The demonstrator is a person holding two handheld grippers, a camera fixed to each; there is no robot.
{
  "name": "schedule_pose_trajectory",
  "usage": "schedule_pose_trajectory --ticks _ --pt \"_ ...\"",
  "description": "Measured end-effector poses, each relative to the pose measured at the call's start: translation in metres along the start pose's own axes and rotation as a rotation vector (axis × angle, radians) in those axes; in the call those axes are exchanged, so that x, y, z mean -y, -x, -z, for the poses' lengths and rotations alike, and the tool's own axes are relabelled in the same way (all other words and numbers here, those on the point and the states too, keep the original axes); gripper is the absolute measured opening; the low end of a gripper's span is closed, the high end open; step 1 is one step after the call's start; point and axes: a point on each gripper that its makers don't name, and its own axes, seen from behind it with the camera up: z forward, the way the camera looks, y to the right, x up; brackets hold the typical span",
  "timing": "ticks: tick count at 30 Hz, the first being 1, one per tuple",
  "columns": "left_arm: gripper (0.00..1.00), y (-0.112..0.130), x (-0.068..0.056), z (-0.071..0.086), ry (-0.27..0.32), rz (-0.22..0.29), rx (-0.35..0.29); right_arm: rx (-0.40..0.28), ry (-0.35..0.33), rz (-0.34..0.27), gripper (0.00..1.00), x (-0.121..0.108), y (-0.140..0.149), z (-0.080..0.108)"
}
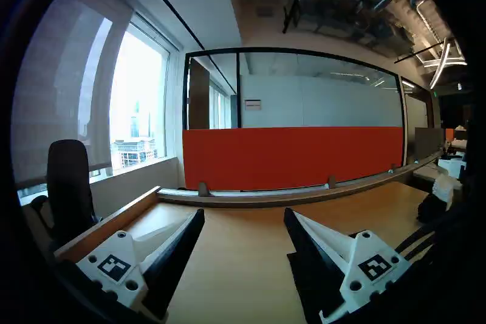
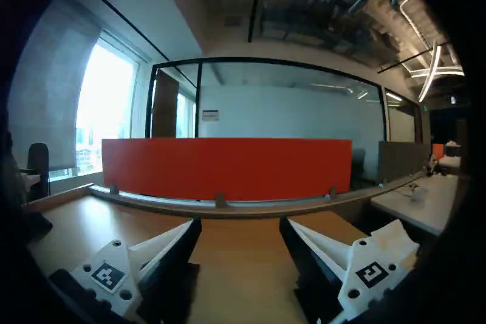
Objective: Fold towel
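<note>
My left gripper [image 1: 243,211] stands open just above a wooden desk [image 1: 243,269], with only bare desktop between its black-and-white fingers [image 1: 176,245]. My right gripper [image 2: 240,220] is open too, its fingers [image 2: 322,251] wide apart over the same wooden desk [image 2: 243,275] and holding nothing. Both point level along the desk toward an orange divider panel [image 1: 291,157]. A dark and white shape [image 1: 442,197] sits at the right edge of the left gripper view; I cannot tell what it is.
The orange divider panel [image 2: 228,166] runs across the desk's far edge, with a glass wall behind it. A black office chair [image 1: 70,187] stands by the window on the left. A white table [image 2: 425,199] with small items lies to the right.
</note>
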Motion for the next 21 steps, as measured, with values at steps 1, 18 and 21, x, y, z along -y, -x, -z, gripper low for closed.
schedule_pose_trajectory --ticks 1,18,21 --pt "0.97 -0.004 0.0 0.0 0.0 0.001 0.0 0.002 0.002 0.0 1.0 0.0 -0.004 0.0" --pt "0.97 -0.031 -0.02 -0.008 0.084 -0.023 0.056 0.06 -0.037 0.043 1.0 0.01 -0.031 0.0" --pt "0.97 -0.032 -0.026 -0.009 0.109 -0.021 0.072 0.07 -0.062 0.054 1.0 0.014 -0.033 0.001"
